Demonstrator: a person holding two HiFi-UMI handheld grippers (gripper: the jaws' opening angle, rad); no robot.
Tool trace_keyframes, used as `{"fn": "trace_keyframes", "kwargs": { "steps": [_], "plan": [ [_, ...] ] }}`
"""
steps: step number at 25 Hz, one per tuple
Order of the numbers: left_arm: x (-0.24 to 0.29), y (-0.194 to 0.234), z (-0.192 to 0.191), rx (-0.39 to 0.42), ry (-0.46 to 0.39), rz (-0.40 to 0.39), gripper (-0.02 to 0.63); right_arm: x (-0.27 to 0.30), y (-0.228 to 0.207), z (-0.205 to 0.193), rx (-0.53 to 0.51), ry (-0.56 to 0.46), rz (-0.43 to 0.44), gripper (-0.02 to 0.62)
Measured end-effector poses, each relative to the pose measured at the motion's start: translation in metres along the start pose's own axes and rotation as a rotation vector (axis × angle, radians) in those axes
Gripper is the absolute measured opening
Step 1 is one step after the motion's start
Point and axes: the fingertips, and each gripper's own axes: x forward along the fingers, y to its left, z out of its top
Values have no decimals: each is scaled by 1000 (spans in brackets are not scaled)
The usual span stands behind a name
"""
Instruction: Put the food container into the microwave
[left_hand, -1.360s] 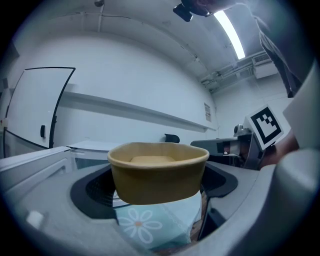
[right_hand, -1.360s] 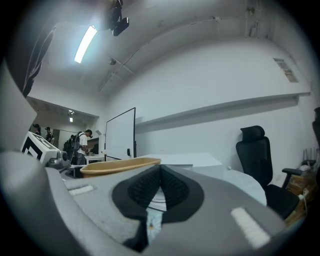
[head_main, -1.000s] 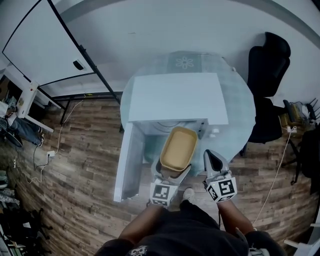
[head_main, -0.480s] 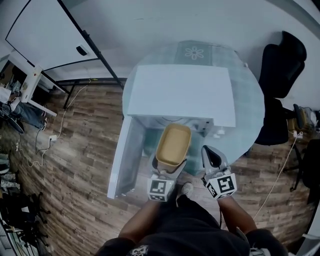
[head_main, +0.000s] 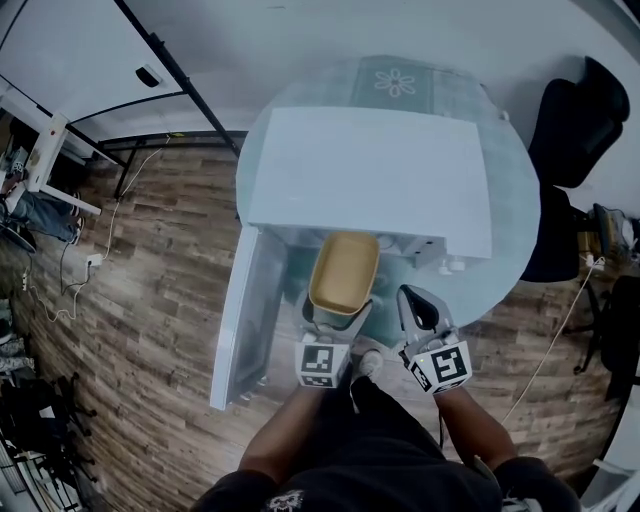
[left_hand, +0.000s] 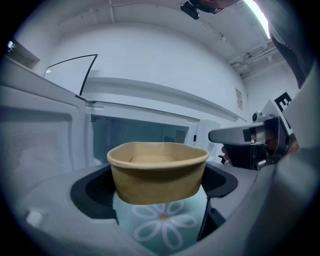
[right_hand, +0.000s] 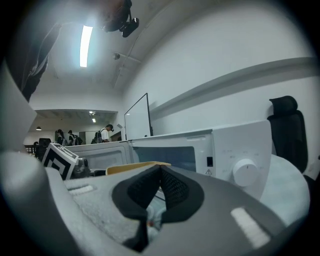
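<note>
Closer to one microwave (head_main: 370, 175), left gripper (head_main: 338, 316) pinches one food container (head_main: 345, 270); right gripper (head_main: 413, 297) has jaws together.

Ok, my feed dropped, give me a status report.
Left gripper shut on tan container, at mouth of open microwave. Right gripper shut, empty. Door swung wide, nothing in the way.

Food container (left_hand: 157, 170): tan, matt, paper or card look; smooth wall, rolled rim.
Microwave (head_main: 370, 180): white casing, smooth, faint sheen. Knob (right_hand: 246, 172): smooth white plastic.
Left gripper (left_hand: 157, 192): grey matt plastic shell; black pads (left_hand: 92, 192) dull.
Right gripper (right_hand: 159, 186): grey shell finely grainy; black pads (right_hand: 175, 189) ribbed, rubbery.
Table (head_main: 515, 215): pale teal top, slick, possibly glass over printed cloth; view too coarse to settle.
Floor (head_main: 150, 270): wood-look planks, grained, matt.
Chair (head_main: 585, 115): black, dull.
</note>
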Motion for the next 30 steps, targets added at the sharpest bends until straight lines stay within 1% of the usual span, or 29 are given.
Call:
{"fn": "trace_keyframes", "kwargs": {
  "steps": [7,12,16,22,26,30],
  "plan": [
    [32,15,-9,25,-9,19,523,22,8,-34,30,54,11,2],
    [50,33,-11,31,-27,31,523,38,7,-46,18,80,19,2],
    [65,42,-14,23,-35,37,523,45,-2,-57,20,99,-5,2],
    [88,49,-15,69,-35,30,523,63,-20,-68,38,103,-55,2],
    [100,59,-16,48,-35,51,523,72,-27,-73,48,106,-66,2],
    [113,71,-17,23,-25,94,523,77,-33,-78,48,120,-66,2]
  ]
}}
